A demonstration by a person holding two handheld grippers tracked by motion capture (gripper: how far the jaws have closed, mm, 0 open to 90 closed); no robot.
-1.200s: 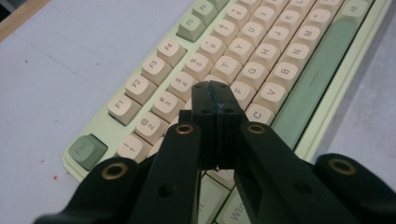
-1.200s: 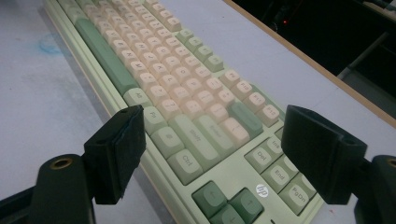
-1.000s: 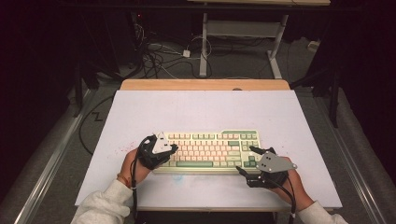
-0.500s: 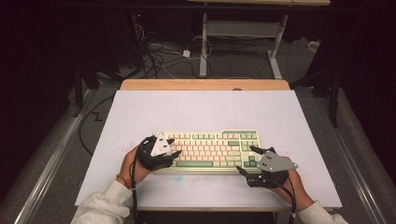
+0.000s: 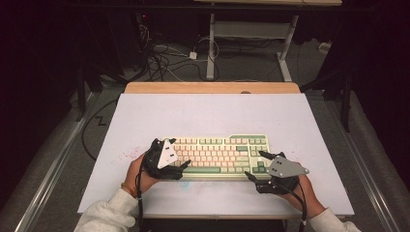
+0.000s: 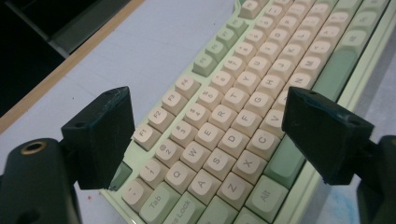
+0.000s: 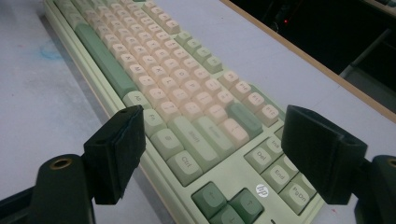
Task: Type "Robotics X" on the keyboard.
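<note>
Where cables cross dark floor, white table, keyboard.

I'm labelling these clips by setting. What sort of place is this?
Probably a lab or workshop test bench: a white-topped table holding one keyboard, loose cables on the floor behind, and metal bench legs in a dark room.

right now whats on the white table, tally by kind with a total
keyboard: 1
grippers: 2, the left gripper at the keyboard's left end, the right gripper at its right end, both with jaws apart
total: 3
</note>
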